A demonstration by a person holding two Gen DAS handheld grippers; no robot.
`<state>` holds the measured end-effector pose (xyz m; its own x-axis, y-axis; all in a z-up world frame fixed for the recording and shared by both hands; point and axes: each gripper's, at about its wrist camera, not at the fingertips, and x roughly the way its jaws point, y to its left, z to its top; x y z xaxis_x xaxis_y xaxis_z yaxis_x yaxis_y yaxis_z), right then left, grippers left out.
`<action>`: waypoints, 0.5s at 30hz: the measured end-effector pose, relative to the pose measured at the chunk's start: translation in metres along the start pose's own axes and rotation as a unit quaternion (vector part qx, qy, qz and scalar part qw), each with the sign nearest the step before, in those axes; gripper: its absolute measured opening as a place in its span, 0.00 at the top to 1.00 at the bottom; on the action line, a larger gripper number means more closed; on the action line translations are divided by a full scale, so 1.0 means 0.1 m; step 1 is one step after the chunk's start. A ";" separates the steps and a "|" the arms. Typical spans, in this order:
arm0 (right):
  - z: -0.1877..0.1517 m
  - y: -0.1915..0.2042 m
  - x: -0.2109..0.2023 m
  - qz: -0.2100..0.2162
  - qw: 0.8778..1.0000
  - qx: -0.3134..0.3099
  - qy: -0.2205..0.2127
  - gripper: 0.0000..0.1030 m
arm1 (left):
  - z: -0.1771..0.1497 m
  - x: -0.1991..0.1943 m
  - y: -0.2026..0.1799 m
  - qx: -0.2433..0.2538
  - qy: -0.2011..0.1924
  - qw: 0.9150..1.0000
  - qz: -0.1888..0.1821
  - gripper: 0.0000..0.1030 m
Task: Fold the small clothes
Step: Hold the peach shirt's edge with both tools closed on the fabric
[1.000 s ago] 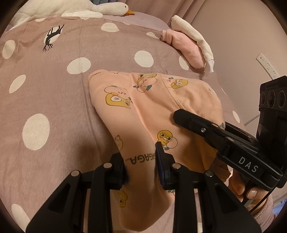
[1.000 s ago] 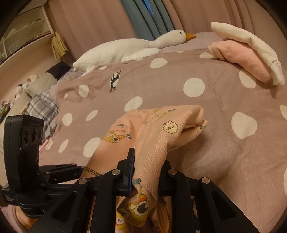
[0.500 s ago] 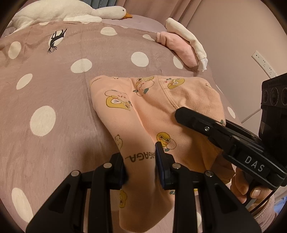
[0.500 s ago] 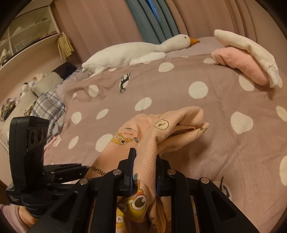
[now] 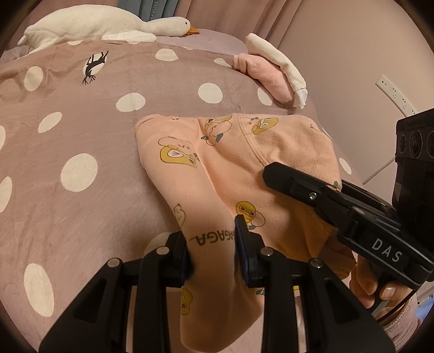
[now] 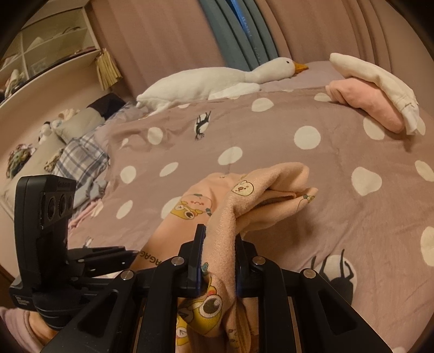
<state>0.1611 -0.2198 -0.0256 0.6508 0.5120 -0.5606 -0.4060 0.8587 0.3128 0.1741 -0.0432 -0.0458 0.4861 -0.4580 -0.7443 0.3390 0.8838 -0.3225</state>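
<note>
From the left wrist we see our left hand-held gripper clamped on the peach cartoon-print cotton garment, which lies on the mauve polka-dot bedspread. From the right wrist, our right hand-held gripper pinches a raised fold of it.

You're looking thru both wrist fisheyes, low and close over the bed, facing fwd along the fingers toward the curtains. Left cam is taking in the right gripper at its right edge; right cam is catching the left unit at its lower left. Both views are sharing the peach garment, polka-dot blanket, plush goose and folded pile.
</note>
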 end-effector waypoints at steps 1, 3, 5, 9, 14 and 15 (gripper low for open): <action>-0.01 0.02 -0.01 0.001 1.000 -0.001 0.000 0.82 | -0.01 -0.02 0.00 -0.001 -0.001 1.000 0.001 0.72; -0.02 0.06 -0.03 0.002 1.000 -0.004 -0.001 0.82 | -0.03 -0.06 0.00 -0.001 -0.003 1.000 0.003 0.72; -0.03 0.10 -0.03 0.003 1.000 -0.007 -0.001 0.82 | -0.06 -0.10 0.02 -0.004 -0.004 1.000 0.004 0.72; -0.04 0.18 -0.01 0.006 1.000 -0.011 0.001 0.82 | -0.10 -0.17 0.06 -0.009 -0.007 1.000 0.008 0.72; -0.08 0.29 0.02 0.009 1.000 -0.017 0.003 0.82 | -0.16 -0.23 0.13 -0.015 -0.009 1.000 0.013 0.72; -0.08 0.31 0.03 0.010 1.000 -0.019 0.004 0.82 | -0.17 -0.25 0.13 -0.017 -0.009 1.000 0.014 0.72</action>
<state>0.1457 -0.1916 -0.0238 0.6370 0.5289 -0.5608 -0.4431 0.8465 0.2951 0.1531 -0.0184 -0.0418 0.5090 -0.4347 -0.7429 0.2979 0.8987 -0.3218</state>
